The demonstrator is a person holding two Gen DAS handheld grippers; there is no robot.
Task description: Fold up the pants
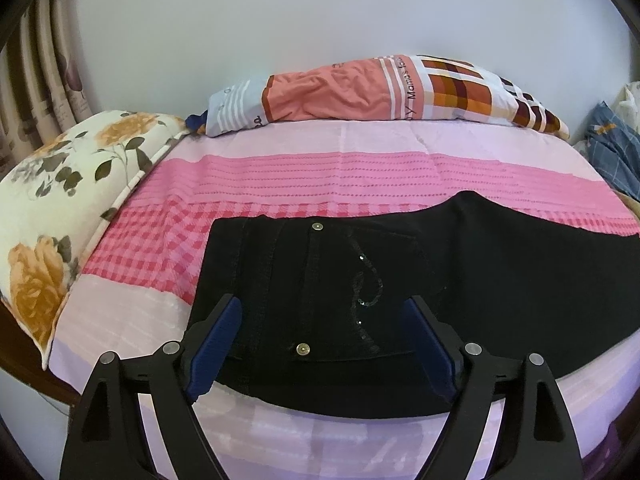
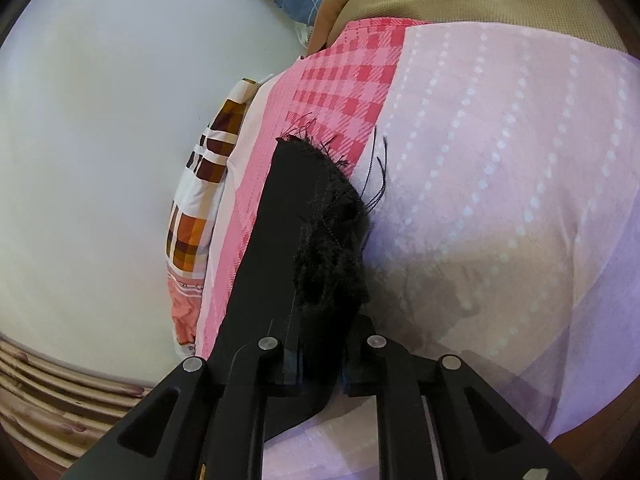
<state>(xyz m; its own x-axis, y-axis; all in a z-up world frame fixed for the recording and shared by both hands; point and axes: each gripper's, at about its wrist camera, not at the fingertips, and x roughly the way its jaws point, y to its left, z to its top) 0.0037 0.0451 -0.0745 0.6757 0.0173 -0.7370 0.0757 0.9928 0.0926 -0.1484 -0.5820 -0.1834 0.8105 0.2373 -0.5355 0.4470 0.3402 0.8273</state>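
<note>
Item: black jeans (image 1: 360, 288), laid flat across a pink-and-lilac bedspread (image 1: 280, 184), waist end toward the left gripper, frayed leg hem (image 2: 320, 184) at the right gripper.

Left gripper (image 1: 322, 320): fingers spread wide, blue pads (image 1: 218, 336) facing inward. Between the fingers lie a back pocket with sequin stitching (image 1: 366, 292) and two brass rivets (image 1: 303, 347). The pads do not press the cloth; nothing is held. Judgement: the waist end is free to slide.

Right gripper (image 2: 320, 360): fingers pressed nearly together, pinching the hem bundle, which rises ahead of the fingertips as a dark fringed wad. Loose threads (image 2: 378, 172) trail to the right of the fingers.

Beyond the left fingers: striped and checked pillow (image 1: 380, 92). Left of them: floral pillow (image 1: 60, 208). Far right: blue plaid cloth (image 1: 612, 152).

Risks, as judgements:
- Hem carried over while the waist is unpinned: the whole garment may drag across the bedspread and not fold.
- The pinch sits on frayed edge; it may hold only one layer or mere fringe, so the leg could slip out or the two legs part.
- Loose threads may catch in the finger joints.
- If the left fingers close where they stand, they may bunch the pocket rather than take an edge, leaving a crooked crease.
- The near edge of the jeans lies close to the bed edge; a pull toward the person may drop it off.
</note>
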